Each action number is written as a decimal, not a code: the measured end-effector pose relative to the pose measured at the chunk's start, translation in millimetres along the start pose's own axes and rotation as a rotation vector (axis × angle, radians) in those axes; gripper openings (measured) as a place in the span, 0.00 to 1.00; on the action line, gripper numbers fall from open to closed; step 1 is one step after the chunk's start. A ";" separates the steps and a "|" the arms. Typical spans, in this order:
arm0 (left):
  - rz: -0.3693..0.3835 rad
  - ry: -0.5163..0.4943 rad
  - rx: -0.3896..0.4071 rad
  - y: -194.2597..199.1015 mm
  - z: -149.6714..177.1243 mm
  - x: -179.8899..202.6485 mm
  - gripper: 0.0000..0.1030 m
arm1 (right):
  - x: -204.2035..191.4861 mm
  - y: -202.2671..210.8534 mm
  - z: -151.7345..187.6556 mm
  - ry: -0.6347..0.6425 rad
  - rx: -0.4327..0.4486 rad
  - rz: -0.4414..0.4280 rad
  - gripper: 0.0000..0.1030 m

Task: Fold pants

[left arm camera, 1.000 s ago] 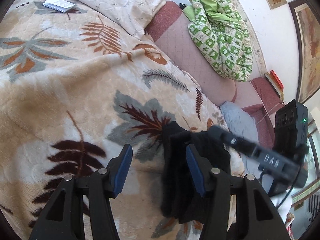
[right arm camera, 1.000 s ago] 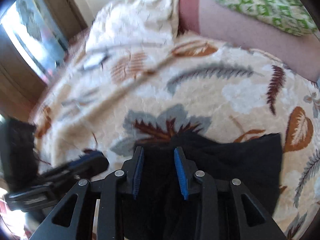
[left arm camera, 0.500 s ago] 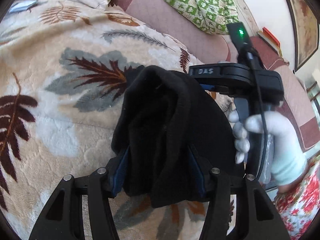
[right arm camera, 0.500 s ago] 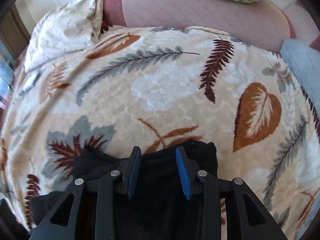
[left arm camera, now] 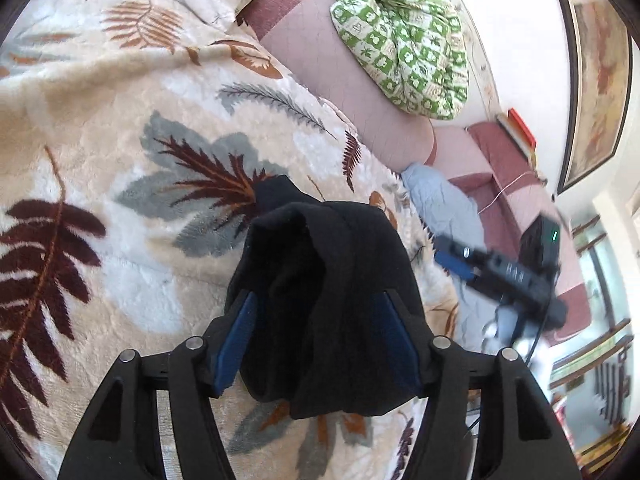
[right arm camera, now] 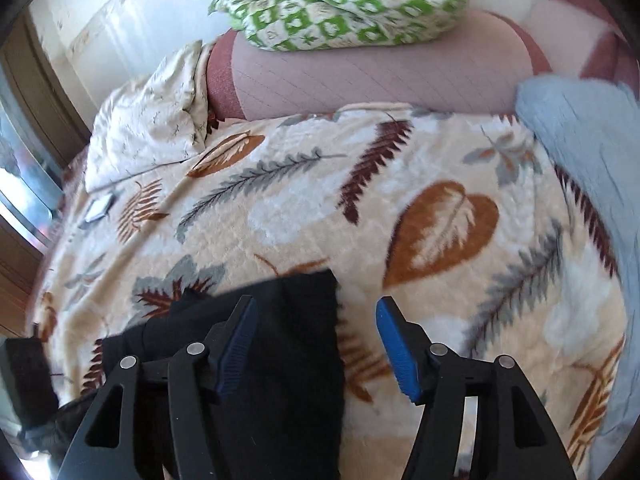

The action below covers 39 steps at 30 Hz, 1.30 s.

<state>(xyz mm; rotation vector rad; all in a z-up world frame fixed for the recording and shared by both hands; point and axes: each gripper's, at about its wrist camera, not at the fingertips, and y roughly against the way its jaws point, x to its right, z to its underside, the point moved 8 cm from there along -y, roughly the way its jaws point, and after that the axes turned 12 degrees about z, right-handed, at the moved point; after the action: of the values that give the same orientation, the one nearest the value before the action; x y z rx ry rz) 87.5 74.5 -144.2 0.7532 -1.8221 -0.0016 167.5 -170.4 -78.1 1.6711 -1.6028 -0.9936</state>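
Observation:
The black pants [left arm camera: 320,300] lie bunched and partly folded on the leaf-patterned blanket [left arm camera: 120,140]. My left gripper [left arm camera: 316,344] has its jaws wide apart with the bundle of black cloth between the blue pads, draped over them. My right gripper [right arm camera: 316,344] is open above the blanket, and the corner of the pants [right arm camera: 280,360] lies under its left finger. The right gripper also shows blurred in the left wrist view [left arm camera: 496,276], off to the right of the pants.
A pink bolster [right arm camera: 380,76] runs along the far edge with a green-patterned quilt [right arm camera: 340,4] on it. A cream pillow [right arm camera: 148,120] and a small booklet [right arm camera: 98,208] lie at the far left. A light blue cloth [right arm camera: 584,148] lies at the right.
My right gripper has opened, let go of the pants and pulled away to the right. My left gripper still has the black bundle between its pads, now a little farther from the bolster.

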 end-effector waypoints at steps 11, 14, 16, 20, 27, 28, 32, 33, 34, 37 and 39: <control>-0.033 0.022 -0.032 -25.3 7.1 3.0 0.81 | 17.8 -36.3 55.0 -0.182 -0.100 -0.255 0.73; -0.056 -0.010 -0.041 -35.7 6.3 9.9 0.94 | 7.0 -46.0 57.8 -0.178 -0.114 -0.297 0.76; -0.092 -0.049 -0.060 -45.3 6.0 15.5 0.99 | 0.1 -52.3 58.0 -0.192 -0.126 -0.333 0.78; -0.183 -0.139 -0.086 -61.4 8.5 21.3 0.99 | -11.8 -68.4 60.6 -0.234 -0.164 -0.392 0.87; -0.252 -0.158 -0.073 -48.3 7.2 19.4 0.70 | -42.1 -40.0 57.1 -0.187 -0.177 -0.498 0.35; -0.240 -0.143 -0.069 -46.3 4.3 19.9 0.68 | -43.9 -32.7 52.4 -0.194 -0.165 -0.511 0.33; -0.235 -0.150 -0.064 -52.0 -15.5 33.2 0.61 | -50.6 -11.6 32.3 -0.184 -0.104 -0.526 0.30; -0.247 -0.167 -0.062 -55.4 -22.2 38.5 0.61 | -52.5 -9.9 26.3 -0.182 -0.094 -0.527 0.30; -0.255 -0.184 -0.060 -59.3 -29.5 43.7 0.61 | -50.5 -8.6 21.2 -0.186 -0.086 -0.526 0.30; -0.263 -0.206 -0.060 -72.3 -49.1 51.1 0.61 | -41.7 -9.7 4.9 -0.229 -0.065 -0.535 0.30; -0.268 -0.208 -0.066 -85.2 -60.6 51.8 0.61 | -30.9 -12.2 -4.9 -0.255 -0.046 -0.532 0.30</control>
<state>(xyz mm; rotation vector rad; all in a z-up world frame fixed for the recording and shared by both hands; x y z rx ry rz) 171.2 2.4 -106.6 0.9744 -1.8918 -0.3239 178.7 -139.0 -82.6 2.0556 -1.2877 -1.5442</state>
